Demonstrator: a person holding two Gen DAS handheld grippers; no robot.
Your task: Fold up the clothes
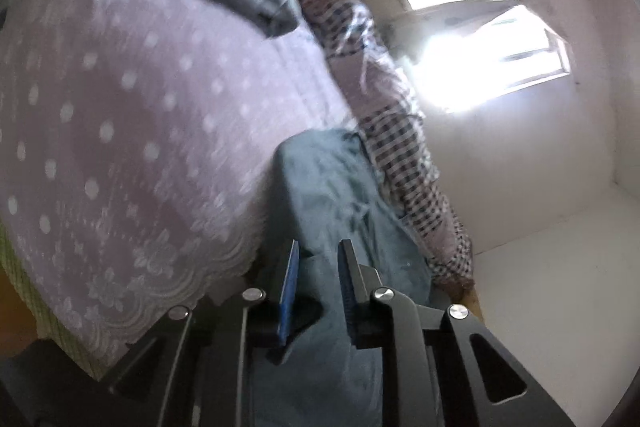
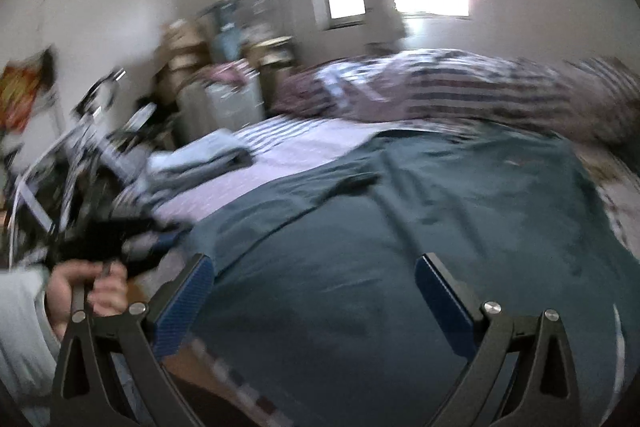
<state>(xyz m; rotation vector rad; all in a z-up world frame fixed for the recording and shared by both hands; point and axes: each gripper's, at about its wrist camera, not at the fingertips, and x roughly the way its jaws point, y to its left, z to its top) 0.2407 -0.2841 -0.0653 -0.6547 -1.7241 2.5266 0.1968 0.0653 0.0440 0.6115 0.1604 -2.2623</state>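
Garment: we see a dark blue-grey garment (image 2: 400, 239) spread over the near part of the bed, with a fold or flap lying across its far left portion. In the left wrist view the same cloth (image 1: 340, 195) hangs over the bed's edge and runs down between the fingers.

Bed: a lilac dotted bedspread (image 1: 132, 115) with a lace hem lies under the garment; a checked quilt (image 2: 460, 87) is bunched along the far side.

Other clothes: a light blue pile (image 2: 200, 155) sits far left on the bed, well apart from the spread garment. Whether it is folded we cannot tell through the blur.

Left gripper (image 1: 318, 259): its fingers stand only a narrow gap apart with the cloth running between them; whether they actually pinch it we cannot tell.

Right gripper (image 2: 314, 279): fingers spread wide, hovering over the near middle of the garment and holding nothing.

Hand: a hand (image 2: 88, 287) in a pale sleeve holds the other tool at the near left.

Step in hand: we judge this to be work on the dark garment, either laying it flat or mid-fold; both views are blurred.

Next move calls for: a sure hold on one edge or corner, and the cloth kept flat and unwrinkled as it is carried over.
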